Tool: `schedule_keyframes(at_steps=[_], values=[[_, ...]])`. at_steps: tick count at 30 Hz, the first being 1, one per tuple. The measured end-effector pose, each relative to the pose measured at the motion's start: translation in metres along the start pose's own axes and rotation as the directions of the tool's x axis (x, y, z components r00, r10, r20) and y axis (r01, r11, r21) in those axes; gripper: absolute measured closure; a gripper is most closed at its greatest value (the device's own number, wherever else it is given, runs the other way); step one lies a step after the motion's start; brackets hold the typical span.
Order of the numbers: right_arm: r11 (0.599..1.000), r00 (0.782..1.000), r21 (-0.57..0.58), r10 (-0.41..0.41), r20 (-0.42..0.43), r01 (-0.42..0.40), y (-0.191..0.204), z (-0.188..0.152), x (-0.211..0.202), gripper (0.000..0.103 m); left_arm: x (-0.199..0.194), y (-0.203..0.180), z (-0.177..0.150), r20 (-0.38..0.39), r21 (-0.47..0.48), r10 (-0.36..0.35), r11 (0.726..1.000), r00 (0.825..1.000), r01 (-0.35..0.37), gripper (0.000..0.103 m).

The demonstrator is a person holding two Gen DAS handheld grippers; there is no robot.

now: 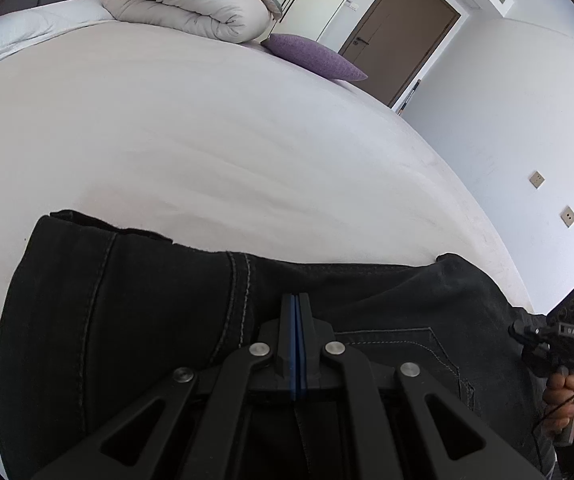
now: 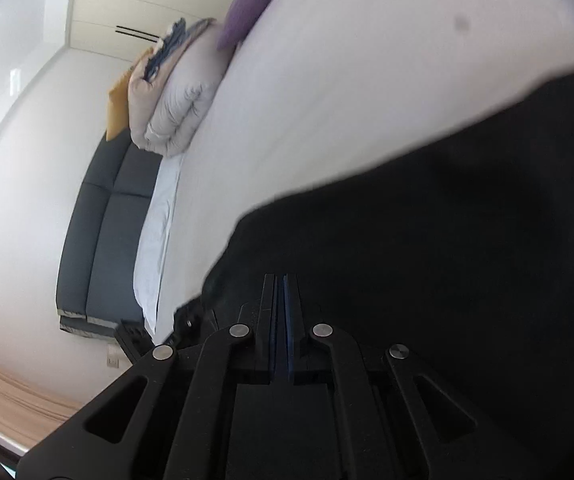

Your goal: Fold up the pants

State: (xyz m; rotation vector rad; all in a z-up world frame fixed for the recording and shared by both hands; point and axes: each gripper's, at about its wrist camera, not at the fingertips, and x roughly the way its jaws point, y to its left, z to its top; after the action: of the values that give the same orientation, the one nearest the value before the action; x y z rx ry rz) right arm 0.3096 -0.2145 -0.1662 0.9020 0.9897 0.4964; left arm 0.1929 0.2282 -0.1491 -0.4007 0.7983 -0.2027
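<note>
On the near edge of the white bed (image 1: 207, 140), the left wrist view gives us black pants (image 1: 147, 320) under the left gripper (image 1: 296, 300), jaws closed with no cloth visibly pinched, while the right wrist view shows the right gripper (image 2: 281, 280) likewise closed over blurred pants (image 2: 447, 260).

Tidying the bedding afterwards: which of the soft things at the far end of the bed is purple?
The small purple pillow, lying flat on the white bed beside the rolled beige duvet. The duvet is much bulkier and pale.

Black denim on a white bed

Black denim pants (image 1: 147, 320) with pale grey stitching lie on the white-sheeted bed (image 1: 207, 140); purple knitted cushion (image 1: 311, 56), beige rolled quilt (image 1: 191, 0), brown wooden door (image 1: 399, 36).
</note>
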Motion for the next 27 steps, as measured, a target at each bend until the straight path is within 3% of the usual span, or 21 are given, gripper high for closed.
schedule_keyframes(at_steps=[1, 2, 3, 5, 7, 11, 14, 15, 18, 21, 22, 25, 26, 27], values=[[0.998, 1.0, 0.067, -0.017, 0.006, 0.016, -0.019, -0.006, 0.001, 0.103, 0.0, -0.003, 0.0, 0.0, 0.013, 0.019, 1.0, 1.0, -0.019, 0.097], [0.988, 0.997, 0.139, 0.061, 0.036, -0.066, -0.039, -0.006, -0.005, 0.103, 0.0, -0.007, -0.001, 0.0, 0.027, 0.041, 0.999, 0.999, -0.041, 0.097], [0.987, 0.995, 0.145, 0.066, 0.069, -0.076, -0.044, -0.007, -0.014, 0.103, -0.001, -0.012, -0.002, 0.003, 0.049, 0.071, 0.996, 0.998, -0.071, 0.097], [0.992, 0.987, 0.12, -0.047, 0.154, 0.028, -0.049, -0.003, -0.044, 0.103, 0.002, -0.018, -0.003, 0.006, 0.074, 0.105, 0.992, 0.994, -0.105, 0.097], [0.977, 0.974, 0.214, -0.036, 0.225, -0.014, -0.082, 0.0, -0.084, 0.103, 0.003, -0.02, -0.004, 0.006, 0.077, 0.114, 0.99, 0.993, -0.115, 0.097], [0.97, 0.926, 0.242, -0.066, 0.372, -0.028, -0.126, -0.001, -0.166, 0.103, 0.005, -0.023, -0.003, 0.006, 0.083, 0.13, 0.988, 0.992, -0.13, 0.097], [0.959, 0.875, 0.28, -0.09, 0.475, -0.053, -0.151, -0.002, -0.219, 0.103, 0.005, -0.026, -0.003, 0.004, 0.092, 0.142, 0.986, 0.99, -0.142, 0.097], [0.951, 0.871, 0.299, -0.074, 0.486, -0.086, -0.158, -0.002, -0.228, 0.103, 0.005, -0.026, -0.003, 0.002, 0.093, 0.145, 0.985, 0.989, -0.144, 0.097], [0.954, 0.843, 0.3, -0.148, 0.518, -0.017, -0.154, -0.001, -0.245, 0.103, 0.003, -0.032, 0.0, -0.016, 0.103, 0.172, 0.98, 0.985, -0.17, 0.097], [0.942, 0.839, 0.334, -0.164, 0.518, -0.022, -0.154, 0.001, -0.246, 0.103, -0.006, -0.057, 0.003, -0.009, 0.098, 0.238, 0.967, 0.971, -0.236, 0.098], [0.944, 0.837, 0.331, -0.18, 0.518, -0.002, -0.15, 0.001, -0.245, 0.103, -0.01, -0.07, 0.002, 0.004, 0.106, 0.219, 0.97, 0.976, -0.218, 0.098], [0.95, 0.828, 0.311, -0.194, 0.526, 0.025, -0.147, -0.001, -0.245, 0.103, -0.018, -0.13, -0.006, 0.045, 0.097, 0.05, 0.994, 0.998, -0.055, 0.096], [0.951, 0.827, 0.308, -0.198, 0.527, 0.032, -0.139, 0.002, -0.239, 0.103, -0.015, -0.152, -0.011, 0.037, 0.095, -0.011, 0.995, 0.999, 0.007, 0.089], [0.951, 0.826, 0.308, -0.202, 0.527, 0.037, -0.136, 0.003, -0.236, 0.103, -0.008, -0.18, -0.018, 0.024, 0.102, -0.083, 0.992, 0.996, 0.08, 0.076]])
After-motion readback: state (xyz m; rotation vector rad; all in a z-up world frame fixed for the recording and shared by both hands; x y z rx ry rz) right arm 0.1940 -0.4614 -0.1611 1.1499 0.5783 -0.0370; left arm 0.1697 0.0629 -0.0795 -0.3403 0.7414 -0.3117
